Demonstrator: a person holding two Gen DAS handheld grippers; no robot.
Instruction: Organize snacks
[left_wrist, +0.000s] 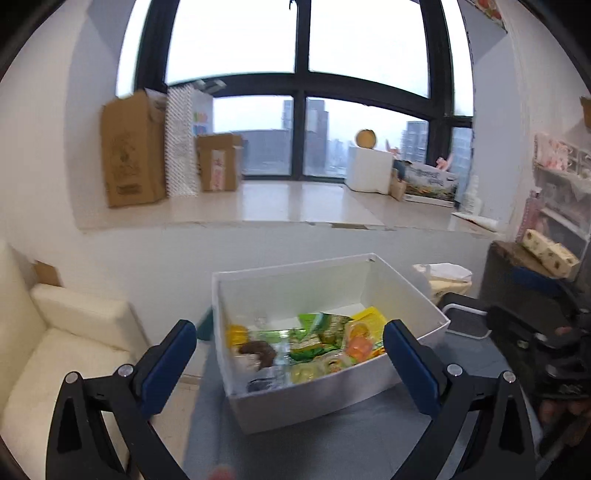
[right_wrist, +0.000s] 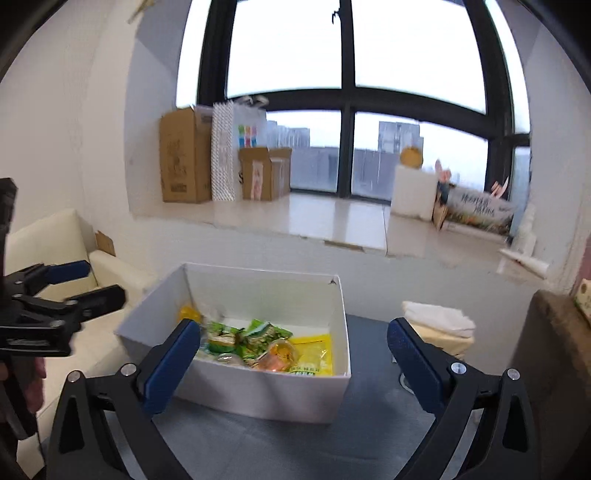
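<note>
While both tools hang above the grey tabletop (left_wrist: 332, 435), the left gripper (left_wrist: 290, 363) is spread wide and holds nothing, left of the white box (right_wrist: 258, 391). Mixed snack packets (right_wrist: 258, 343) lie inside the box. Right of the box's near-left corner, the right gripper (right_wrist: 293, 363) is likewise wide apart and empty.

Right gripper (right_wrist: 293, 350) fingers wide apart; white box (right_wrist: 258, 395) holds snacks (right_wrist: 258, 341).
</note>
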